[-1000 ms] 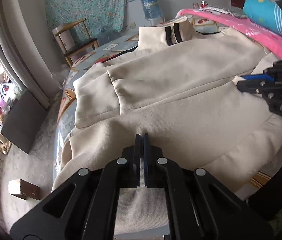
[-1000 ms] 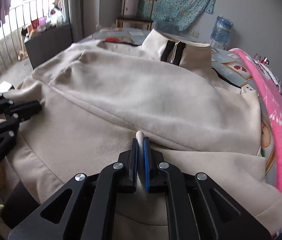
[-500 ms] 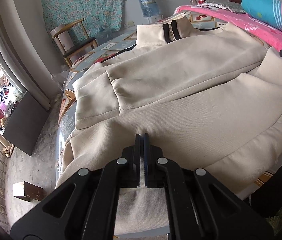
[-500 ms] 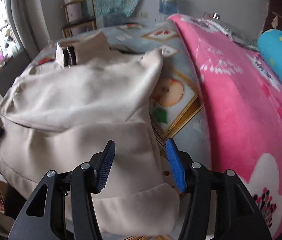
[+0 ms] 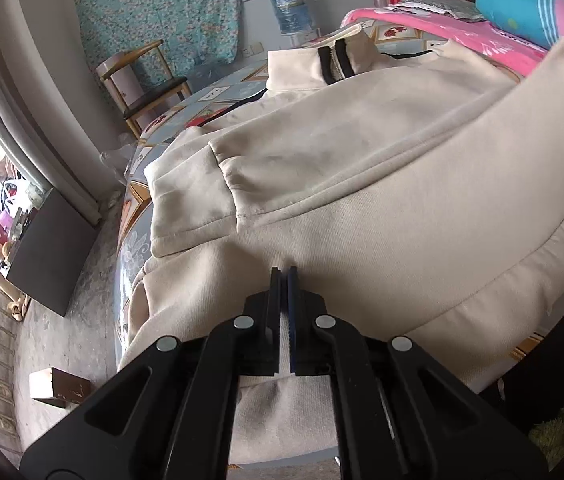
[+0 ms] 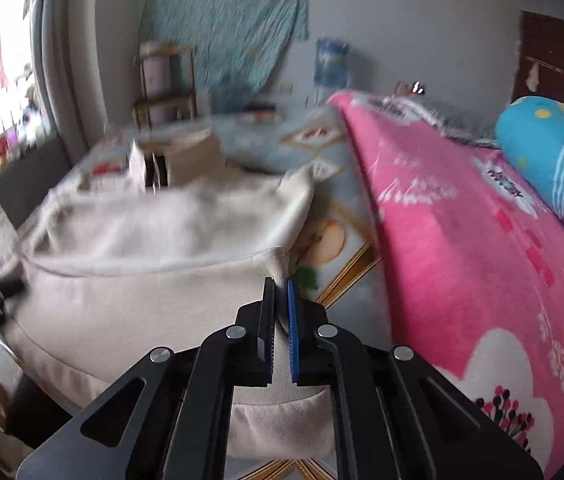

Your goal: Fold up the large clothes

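A cream jacket (image 5: 362, 184) lies spread over the bed, filling the middle of the left wrist view, its collar with dark zipper edges toward the upper centre of the frame. The left gripper (image 5: 284, 276), at lower centre, has its jaws pressed together on the jacket's hem, a strip of cloth showing between the pads. In the right wrist view, which is blurred, the right gripper (image 6: 280, 284) sits at lower centre; its jaws have just been closing and now pinch a raised corner of the jacket's hem, the cloth standing up between them. To the right of the jacket a pink blanket (image 6: 482, 248) covers the bed (image 6: 334, 160), with a blue pillow (image 6: 538, 140) at the upper right. A wooden chair (image 5: 142, 80) stands by the wall in the upper left of the left wrist view, next to a hanging flowered cloth (image 5: 162, 20).
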`<state>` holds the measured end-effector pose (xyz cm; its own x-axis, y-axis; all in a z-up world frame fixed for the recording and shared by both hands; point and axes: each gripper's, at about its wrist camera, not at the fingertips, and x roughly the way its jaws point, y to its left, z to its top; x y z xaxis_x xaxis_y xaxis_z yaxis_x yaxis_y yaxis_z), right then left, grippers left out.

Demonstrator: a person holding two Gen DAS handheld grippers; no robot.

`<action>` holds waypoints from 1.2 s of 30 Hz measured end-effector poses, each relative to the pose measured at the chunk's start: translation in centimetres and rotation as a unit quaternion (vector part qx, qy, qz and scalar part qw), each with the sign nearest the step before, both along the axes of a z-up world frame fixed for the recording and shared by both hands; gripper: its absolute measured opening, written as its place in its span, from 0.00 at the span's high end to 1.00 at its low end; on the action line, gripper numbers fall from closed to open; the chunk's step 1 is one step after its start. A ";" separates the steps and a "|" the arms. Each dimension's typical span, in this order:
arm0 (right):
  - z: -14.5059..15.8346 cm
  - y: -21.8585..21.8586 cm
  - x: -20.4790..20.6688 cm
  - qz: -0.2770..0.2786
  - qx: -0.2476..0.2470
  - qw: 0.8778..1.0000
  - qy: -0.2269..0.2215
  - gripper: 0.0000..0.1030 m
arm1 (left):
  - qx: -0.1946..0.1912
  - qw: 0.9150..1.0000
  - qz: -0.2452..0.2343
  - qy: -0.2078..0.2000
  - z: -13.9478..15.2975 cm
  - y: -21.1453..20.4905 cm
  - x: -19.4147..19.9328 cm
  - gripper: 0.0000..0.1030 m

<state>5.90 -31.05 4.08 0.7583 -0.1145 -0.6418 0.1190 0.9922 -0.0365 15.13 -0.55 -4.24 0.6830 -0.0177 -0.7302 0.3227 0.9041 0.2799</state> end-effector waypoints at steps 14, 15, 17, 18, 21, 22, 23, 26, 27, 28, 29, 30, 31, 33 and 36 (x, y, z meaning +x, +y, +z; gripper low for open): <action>-8.0 -0.5 4.8 -0.038 -0.026 0.996 0.078 0.94 | 0.026 0.999 0.011 -0.031 0.2 -0.7 0.2 0.97; -7.9 -0.5 4.8 -0.038 -0.026 0.996 0.081 0.93 | 0.031 0.999 0.012 -0.023 -0.5 -0.9 0.5 0.97; -7.1 -0.8 4.4 -0.052 -0.033 0.995 0.084 0.64 | 0.056 0.998 0.009 -0.036 -0.7 -1.5 0.3 0.98; -6.3 -1.1 3.8 -0.056 -0.027 0.995 0.077 0.59 | 0.062 0.997 0.008 -0.037 -0.8 -1.6 0.2 0.98; -3.6 -2.3 1.6 -0.066 0.016 0.997 0.044 0.55 | 0.054 0.998 0.007 -0.034 -0.6 -1.3 0.1 0.98; -2.6 -2.5 0.7 -0.067 0.032 0.997 0.029 0.55 | 0.053 0.998 0.007 -0.032 -0.6 -1.3 0.1 0.98; -1.9 -2.5 0.3 -0.062 0.043 0.997 0.018 0.55 | 0.052 0.998 0.007 -0.032 -0.6 -1.3 0.1 0.98; -0.5 0.2 -0.5 0.005 0.090 0.996 -0.006 0.55 | 0.054 0.998 0.006 -0.032 -0.6 -1.2 0.1 0.98; -0.6 2.3 -0.1 0.049 0.099 0.994 0.002 0.55 | 0.052 0.998 0.007 -0.032 -0.6 -1.2 0.1 0.98; -1.2 4.5 0.4 0.090 0.103 0.991 0.013 0.56 | 0.050 0.998 0.007 -0.031 -0.6 -1.2 0.2 0.98; -2.2 7.4 1.3 0.140 0.104 0.984 0.033 0.60 | 0.048 0.998 0.007 -0.030 -0.6 -1.1 0.2 0.98; -3.0 9.3 2.0 0.167 0.101 0.980 0.050 0.63 | 0.044 0.999 0.008 -0.029 -0.5 -1.0 0.3 0.98; -4.2 11.4 3.0 0.193 0.094 0.974 0.069 0.69 | 0.040 0.999 0.010 -0.028 -0.5 -1.0 0.3 0.98; -6.4 14.3 4.6 0.224 0.083 0.966 0.096 0.75 | 0.033 0.999 0.011 -0.027 -0.5 -0.8 0.3 0.98; -8.3 15.5 6.5 0.221 0.049 0.968 0.104 0.80 | 0.008 1.000 0.008 -0.016 0.0 0.0 0.1 0.94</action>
